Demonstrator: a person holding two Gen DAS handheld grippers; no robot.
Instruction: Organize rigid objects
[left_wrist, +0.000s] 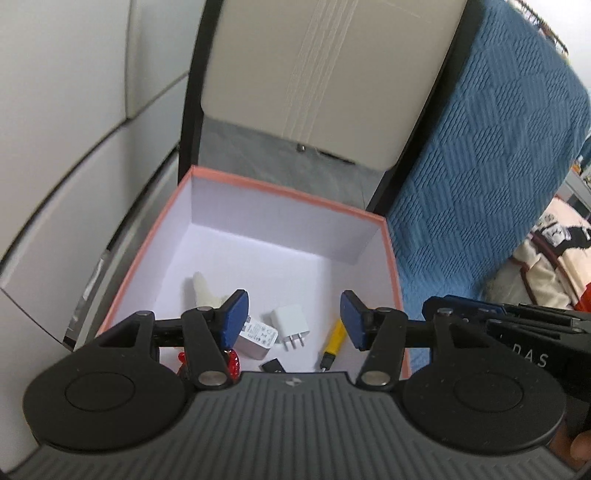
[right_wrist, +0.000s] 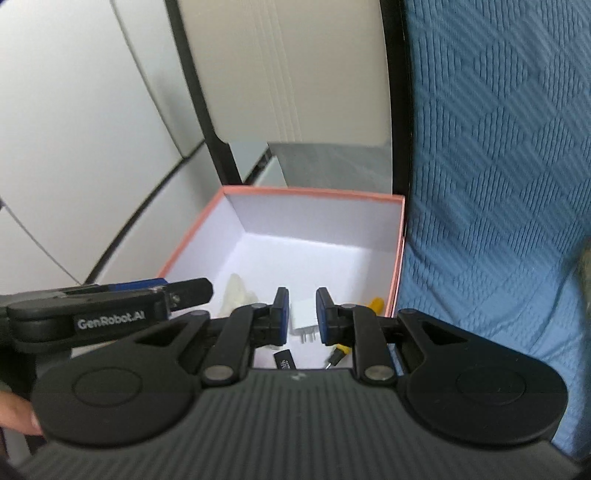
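A pink-rimmed box (left_wrist: 291, 192) with a white inside holds a white plug charger (left_wrist: 290, 325), a silver-white adapter (left_wrist: 256, 338), a yellow screwdriver (left_wrist: 334, 343), a small black stick (left_wrist: 273, 366), a cream object (left_wrist: 201, 290) and a red item (left_wrist: 232, 362). My left gripper (left_wrist: 293, 321) is open and empty above the box's near side. My right gripper (right_wrist: 302, 317) hovers over the same box (right_wrist: 314, 192), its jaws a narrow gap apart with nothing between them; the white charger (right_wrist: 303, 317) lies below. The right gripper shows at the left view's right edge (left_wrist: 498, 317).
A blue textured blanket (left_wrist: 491, 166) lies right of the box. A beige panel with a black frame (left_wrist: 332, 74) stands behind it. Grey-white wall panels (left_wrist: 74, 129) are on the left. A printed fabric (left_wrist: 554, 251) is at far right.
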